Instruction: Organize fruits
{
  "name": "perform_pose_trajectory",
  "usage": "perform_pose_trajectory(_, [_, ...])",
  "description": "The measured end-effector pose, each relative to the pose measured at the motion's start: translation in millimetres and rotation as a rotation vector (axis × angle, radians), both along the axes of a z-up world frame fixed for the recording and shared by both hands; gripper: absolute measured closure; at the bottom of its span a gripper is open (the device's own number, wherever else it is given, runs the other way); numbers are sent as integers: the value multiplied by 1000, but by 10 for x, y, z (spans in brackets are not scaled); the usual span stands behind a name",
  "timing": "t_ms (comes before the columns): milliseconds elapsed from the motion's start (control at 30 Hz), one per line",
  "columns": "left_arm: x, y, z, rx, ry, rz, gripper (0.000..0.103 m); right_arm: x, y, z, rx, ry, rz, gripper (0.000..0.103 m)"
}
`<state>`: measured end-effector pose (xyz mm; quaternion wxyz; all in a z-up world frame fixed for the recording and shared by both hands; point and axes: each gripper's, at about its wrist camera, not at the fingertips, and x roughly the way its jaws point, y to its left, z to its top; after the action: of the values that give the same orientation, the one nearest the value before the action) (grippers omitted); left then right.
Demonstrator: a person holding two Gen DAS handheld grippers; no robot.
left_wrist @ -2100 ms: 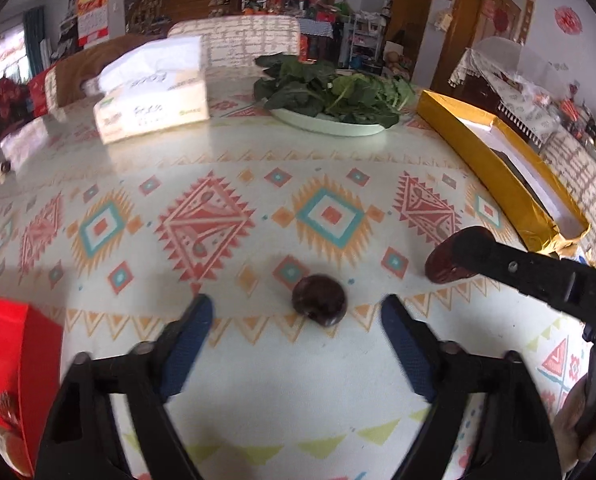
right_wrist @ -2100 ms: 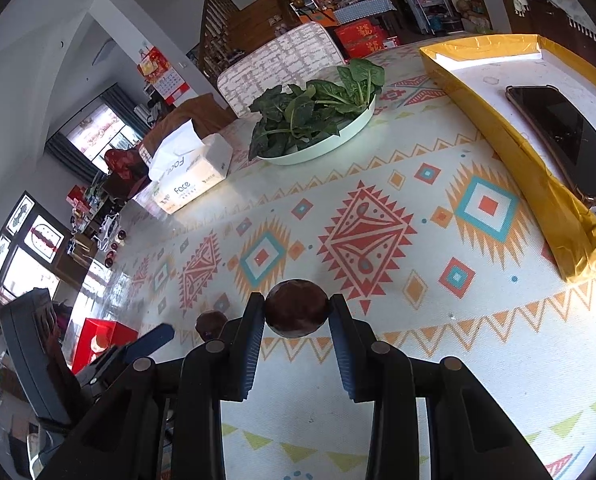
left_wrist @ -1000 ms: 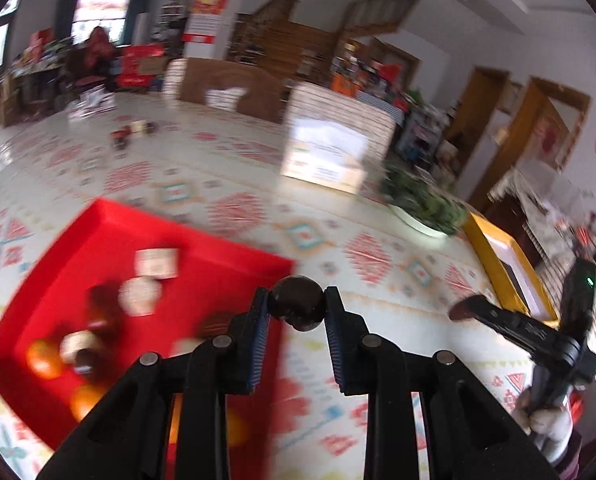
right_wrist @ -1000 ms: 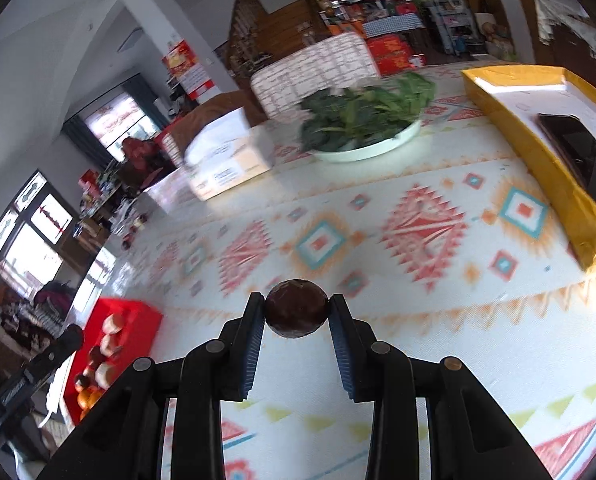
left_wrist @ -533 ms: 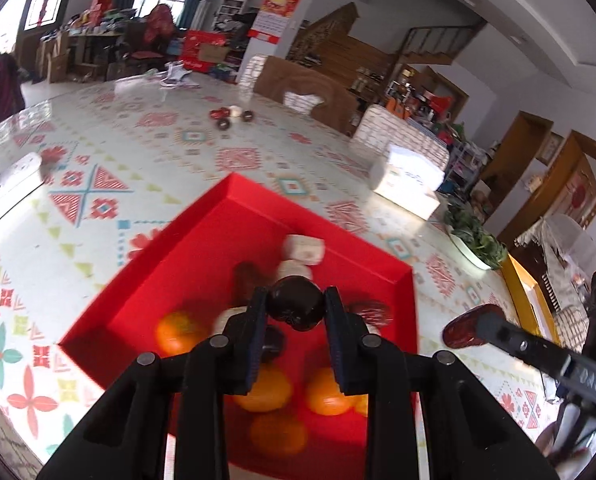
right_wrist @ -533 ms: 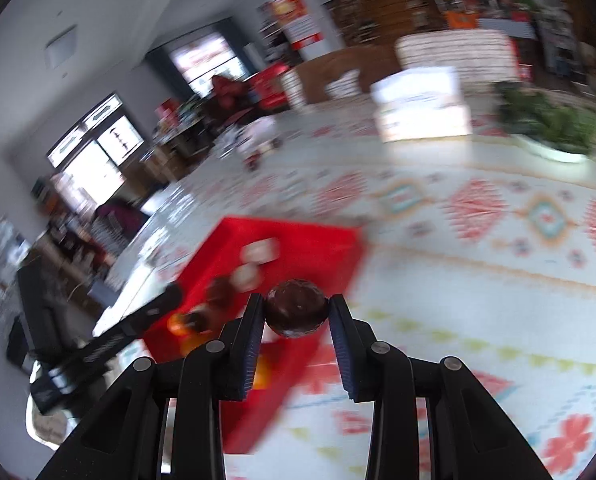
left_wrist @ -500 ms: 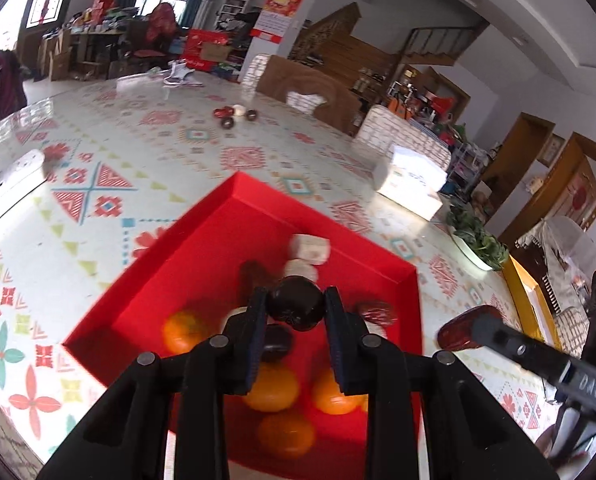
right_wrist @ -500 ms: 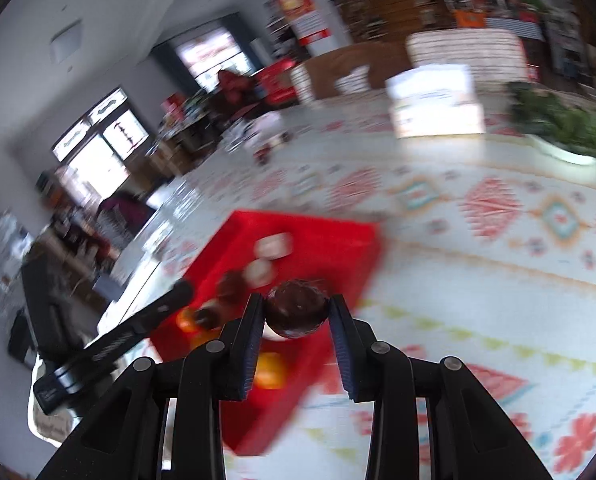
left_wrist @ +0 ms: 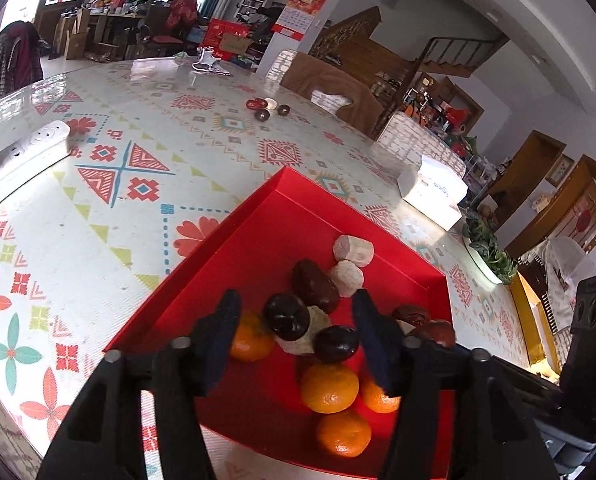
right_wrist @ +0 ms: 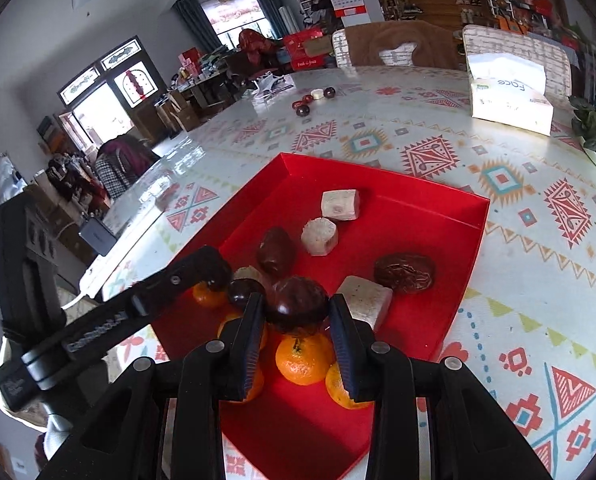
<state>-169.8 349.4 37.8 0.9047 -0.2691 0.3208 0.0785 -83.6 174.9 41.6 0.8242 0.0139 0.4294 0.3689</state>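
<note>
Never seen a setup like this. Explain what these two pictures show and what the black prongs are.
No robot here: a person holds a two-finger claw in each hand, with a camera on each looking along its fingers. One picture is from the left claw, which is open and empty over a red tray on a patterned table. The other is from the right claw, shut on a dark round fruit. The tray holds oranges, dark fruits and pale chunks.

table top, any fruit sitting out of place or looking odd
Yes: a small cluster of dark fruits with one pale piece lies loose on the table, far beyond the red tray holding the rest. Nothing looks spilled or damaged.
</note>
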Motion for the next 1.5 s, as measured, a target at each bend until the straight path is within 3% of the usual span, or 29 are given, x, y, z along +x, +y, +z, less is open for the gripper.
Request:
perform_pose_trajectory(67, [-24,16,22,-3,-9,6,38,-9,4,0,-2,-3,2,63])
perform_pose_trajectory(133, [-51,37,45,-13,-19,15,34,-15,2,-2,-1,-9,-4,50])
perform_pose_trajectory(433, [-87,9,132,-19,-34,18,32,-70,-97,99,21,-52,-24,41])
perform_pose_trajectory(700, [-46,-249,296,-4,-33,-37,28,24,-503,118,83,-31,-111,35])
perform_pose_trajectory(767, [-58,-383,406,29,-54,-55,23,50,-631,97,97,-26,-139,34])
perform_pose_trajectory(967, [-91,-749,652,142,-110,-78,20,119,-1057,-1,147,11,-235,34])
perform_pose_trajectory(1233, [-135,-1111,784,300,-144,6,20,119,-1488,-155,190,51,-314,33])
perform_pose_trajectory(1500, [-343,-1548,1051,536,-265,101,2,54,-1788,-171,216,38,-356,33])
